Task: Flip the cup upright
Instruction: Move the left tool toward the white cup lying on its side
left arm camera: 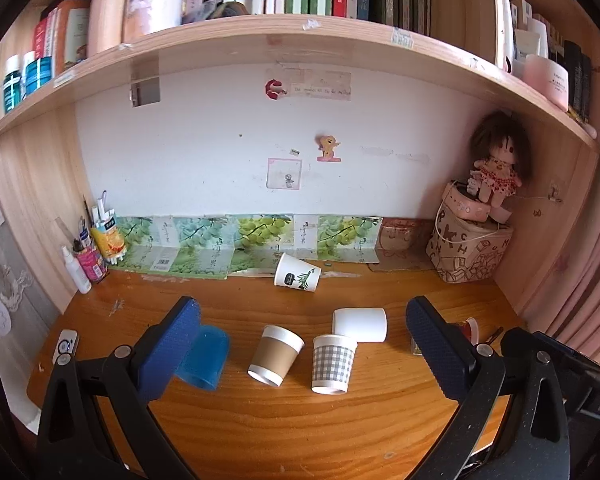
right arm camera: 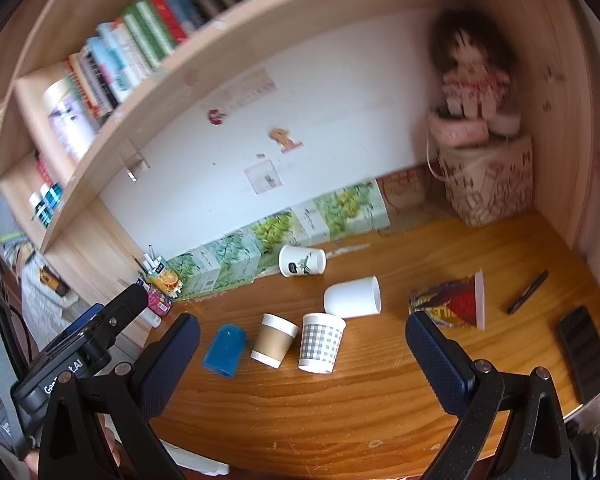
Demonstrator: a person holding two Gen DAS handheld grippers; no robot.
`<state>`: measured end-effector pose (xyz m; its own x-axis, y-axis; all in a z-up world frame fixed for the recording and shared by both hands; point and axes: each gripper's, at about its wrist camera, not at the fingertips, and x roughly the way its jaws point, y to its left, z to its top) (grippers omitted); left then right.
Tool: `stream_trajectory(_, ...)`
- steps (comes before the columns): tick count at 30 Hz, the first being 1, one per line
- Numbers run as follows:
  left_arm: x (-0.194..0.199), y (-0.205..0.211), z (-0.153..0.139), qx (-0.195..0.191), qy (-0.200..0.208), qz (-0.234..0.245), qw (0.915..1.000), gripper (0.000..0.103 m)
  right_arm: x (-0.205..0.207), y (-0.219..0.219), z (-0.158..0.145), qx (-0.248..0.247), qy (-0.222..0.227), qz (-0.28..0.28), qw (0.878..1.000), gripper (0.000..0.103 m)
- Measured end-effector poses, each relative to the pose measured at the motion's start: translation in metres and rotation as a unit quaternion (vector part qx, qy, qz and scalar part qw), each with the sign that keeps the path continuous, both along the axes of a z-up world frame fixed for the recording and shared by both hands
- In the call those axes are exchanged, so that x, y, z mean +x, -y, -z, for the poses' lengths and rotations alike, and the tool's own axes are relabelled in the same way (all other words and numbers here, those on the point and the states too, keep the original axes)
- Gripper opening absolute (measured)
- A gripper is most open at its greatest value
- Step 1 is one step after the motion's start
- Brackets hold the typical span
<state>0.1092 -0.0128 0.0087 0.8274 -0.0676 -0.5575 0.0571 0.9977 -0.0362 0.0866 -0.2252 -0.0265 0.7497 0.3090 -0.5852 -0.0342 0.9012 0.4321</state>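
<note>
Left tool (left arm camera: 300, 332) spread wide, ribbed blue pads, translucent blue cup (left arm camera: 204, 356) inverted

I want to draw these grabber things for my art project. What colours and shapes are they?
Each gripper, left and right, has two flat, rectangular dark blue fingers with a bumpy dotted texture. They sit on thick black arms shaped like forks, joined with small round silver bolts. In the right wrist view, the left gripper's black body carries some white lettering. No cables or sleeves show.

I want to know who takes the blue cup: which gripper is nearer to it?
Left. The left gripper has one finger right against the blue cup, overlapping its edge in view. The right gripper hangs back, the cup ahead near its left finger.
</note>
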Motion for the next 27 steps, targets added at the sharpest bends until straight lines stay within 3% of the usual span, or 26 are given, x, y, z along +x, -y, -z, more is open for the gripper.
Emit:
stream_trajectory(6,0.028,0.015,0.007,0.056,-0.003,0.025,0.9982,0.103,0.031,0.022,0.019,0.065,-0.061,0.009,0.996,0.103)
stream_trajectory(14,0.065,0.047,0.026,0.125,-0.023,0.086,0.9882,0.103,0.068,0.054,0.055,0.154,-0.133,0.037,0.978,0.103)
stream_trajectory(19,0.092,0.076,0.047,0.177,-0.048,0.135,0.9737,0.103,0.087,0.068,0.076,0.179,-0.170,0.061,0.967,0.103)
stream_trajectory(27,0.128,0.109,0.084,0.234,-0.088,0.205,0.9461,0.103,0.123,0.091,0.129,0.252,-0.261,0.100,0.927,0.103)
